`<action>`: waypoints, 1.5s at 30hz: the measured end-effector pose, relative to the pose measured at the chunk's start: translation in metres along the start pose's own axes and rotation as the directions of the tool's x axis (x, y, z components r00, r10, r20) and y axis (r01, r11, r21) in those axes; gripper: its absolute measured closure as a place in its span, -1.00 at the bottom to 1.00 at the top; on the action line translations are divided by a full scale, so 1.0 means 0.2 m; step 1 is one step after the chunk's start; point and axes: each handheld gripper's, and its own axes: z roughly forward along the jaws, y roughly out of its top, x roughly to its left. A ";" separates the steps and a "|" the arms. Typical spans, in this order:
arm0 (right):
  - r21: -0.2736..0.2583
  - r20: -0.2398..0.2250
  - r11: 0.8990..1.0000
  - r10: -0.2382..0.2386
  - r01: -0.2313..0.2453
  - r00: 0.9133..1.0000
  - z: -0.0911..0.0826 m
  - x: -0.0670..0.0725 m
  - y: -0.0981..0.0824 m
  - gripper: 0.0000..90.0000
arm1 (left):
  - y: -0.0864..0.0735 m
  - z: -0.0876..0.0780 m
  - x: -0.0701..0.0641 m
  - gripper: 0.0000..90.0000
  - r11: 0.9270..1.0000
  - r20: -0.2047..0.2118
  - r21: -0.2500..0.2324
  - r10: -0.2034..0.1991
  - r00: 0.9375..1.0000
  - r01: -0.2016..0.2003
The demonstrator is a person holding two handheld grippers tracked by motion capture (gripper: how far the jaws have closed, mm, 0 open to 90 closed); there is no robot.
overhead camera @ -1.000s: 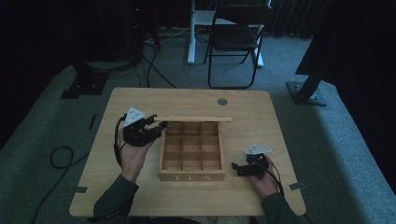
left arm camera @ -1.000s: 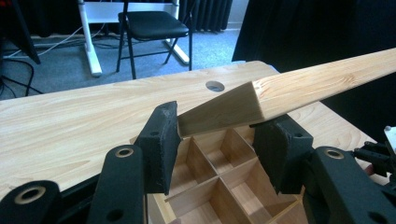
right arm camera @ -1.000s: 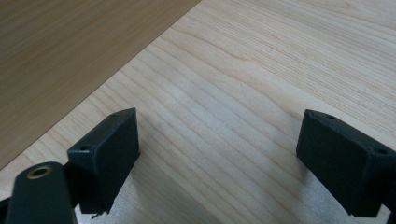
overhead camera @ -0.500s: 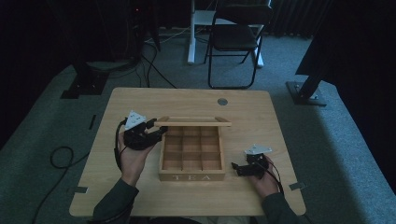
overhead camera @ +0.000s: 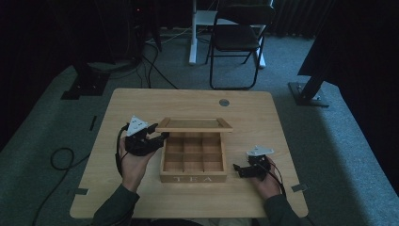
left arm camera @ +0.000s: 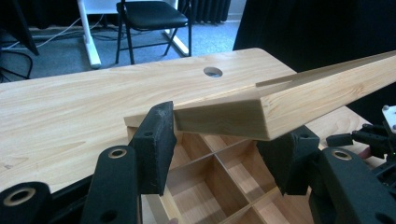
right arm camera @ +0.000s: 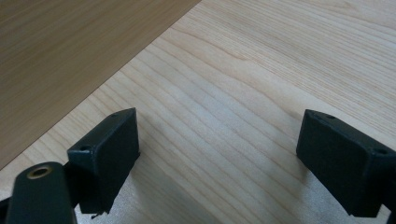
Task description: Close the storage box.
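Note:
A wooden tea box [overhead camera: 193, 179] with divided cells stands mid-table, the word TEA on its front wall. Its framed lid [overhead camera: 194, 125] hangs partly raised over the back row. My left gripper [overhead camera: 160, 139] is at the lid's left front corner. In the left gripper view the lid [left arm camera: 303, 93] has that corner between my jaws [left arm camera: 224, 140]. One pad [left arm camera: 159, 144] sits beside its end and the other sits under it; the jaws have just been opening. My right gripper [overhead camera: 237, 169] rests open on the table right of the box, jaws [right arm camera: 217, 135] wide with nothing between them.
The light wood table [overhead camera: 141, 103] has a round cable hole [overhead camera: 224, 102] near its far edge. A black chair [overhead camera: 237, 37] and a white desk leg stand beyond it. Cables lie on the floor at the left.
The lid has swung from a thin edge-on line to showing its framed face, its free edge now over the box's back row. My left gripper came slightly nearer. The right gripper stayed put.

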 end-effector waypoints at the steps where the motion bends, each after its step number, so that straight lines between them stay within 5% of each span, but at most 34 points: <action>1: 0.000 0.000 1.000 -0.001 0.001 1.000 0.00 0.00 0.00 -0.72 | 0.00 0.00 0.00 0.03 1.000 0.003 0.000 0.000 1.000 0.000; 45: -0.001 0.000 1.000 -0.002 0.002 1.000 0.00 0.00 0.00 -0.72 | -0.16 -0.02 -0.06 -0.26 0.999 0.028 0.043 -0.014 1.000 0.013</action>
